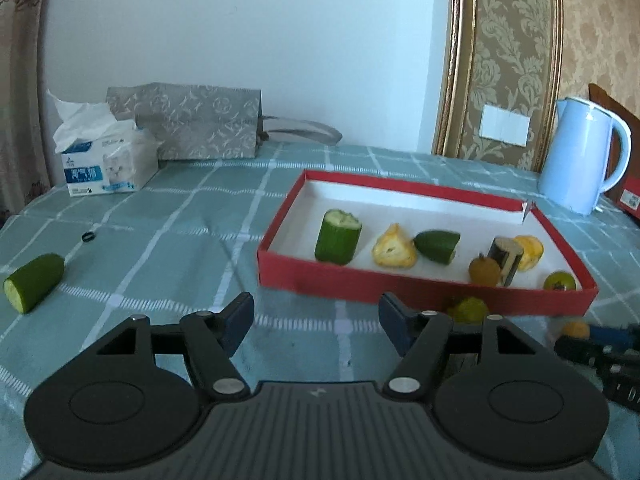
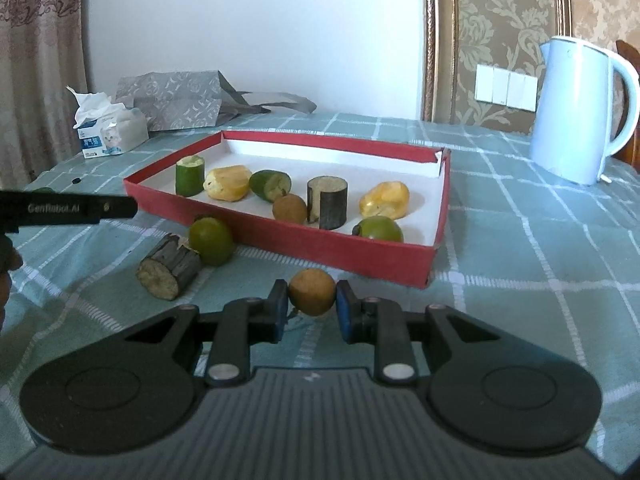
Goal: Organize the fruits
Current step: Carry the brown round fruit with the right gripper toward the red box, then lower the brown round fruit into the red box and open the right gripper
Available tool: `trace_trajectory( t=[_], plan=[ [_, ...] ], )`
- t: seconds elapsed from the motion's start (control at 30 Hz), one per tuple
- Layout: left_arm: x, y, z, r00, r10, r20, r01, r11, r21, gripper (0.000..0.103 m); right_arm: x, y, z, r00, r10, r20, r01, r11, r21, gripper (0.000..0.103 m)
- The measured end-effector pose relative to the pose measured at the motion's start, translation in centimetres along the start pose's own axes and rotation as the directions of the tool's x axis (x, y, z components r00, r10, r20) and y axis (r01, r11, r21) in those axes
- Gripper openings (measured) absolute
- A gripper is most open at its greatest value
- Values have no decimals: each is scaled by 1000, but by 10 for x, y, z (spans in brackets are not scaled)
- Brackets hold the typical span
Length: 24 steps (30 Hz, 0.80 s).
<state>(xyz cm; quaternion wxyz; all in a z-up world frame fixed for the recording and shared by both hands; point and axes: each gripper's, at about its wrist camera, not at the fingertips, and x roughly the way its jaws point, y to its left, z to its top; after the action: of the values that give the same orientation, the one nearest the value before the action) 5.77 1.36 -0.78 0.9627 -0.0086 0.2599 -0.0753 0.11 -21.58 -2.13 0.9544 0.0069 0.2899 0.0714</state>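
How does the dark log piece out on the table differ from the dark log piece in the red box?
The log piece on the tablecloth lies on its side, cut face toward the camera; the log piece in the box stands upright on its end. The first sits outside the red box, beside a green fruit; the second stands among the sorted pieces. Both have dark bark and pale cut ends.

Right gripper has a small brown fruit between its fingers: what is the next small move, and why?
Probably lift the brown fruit and carry it over the red box's near wall. The right gripper looks closed on it, while the fruit sits low on the tablecloth outside the box.
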Motion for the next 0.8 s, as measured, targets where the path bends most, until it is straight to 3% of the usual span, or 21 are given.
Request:
trace_trajectory(
  t=[0.2, 0.5, 0.8],
  plan=[
    [-2, -2, -5, 1000, 14, -9, -14, 1000, 25, 69, -2, -2, 18, 1000, 4, 21, -4, 1000, 9, 24],
    [8, 1, -6, 998, 31, -58, -30, 999, 19, 69, 36, -4, 90, 993, -73, 96, 75, 997, -21, 24],
    [17, 7, -5, 994, 42, -104, -43, 999, -8, 69, 120, -14, 118, 990, -141, 2, 141, 990, 17, 24]
  ],
)
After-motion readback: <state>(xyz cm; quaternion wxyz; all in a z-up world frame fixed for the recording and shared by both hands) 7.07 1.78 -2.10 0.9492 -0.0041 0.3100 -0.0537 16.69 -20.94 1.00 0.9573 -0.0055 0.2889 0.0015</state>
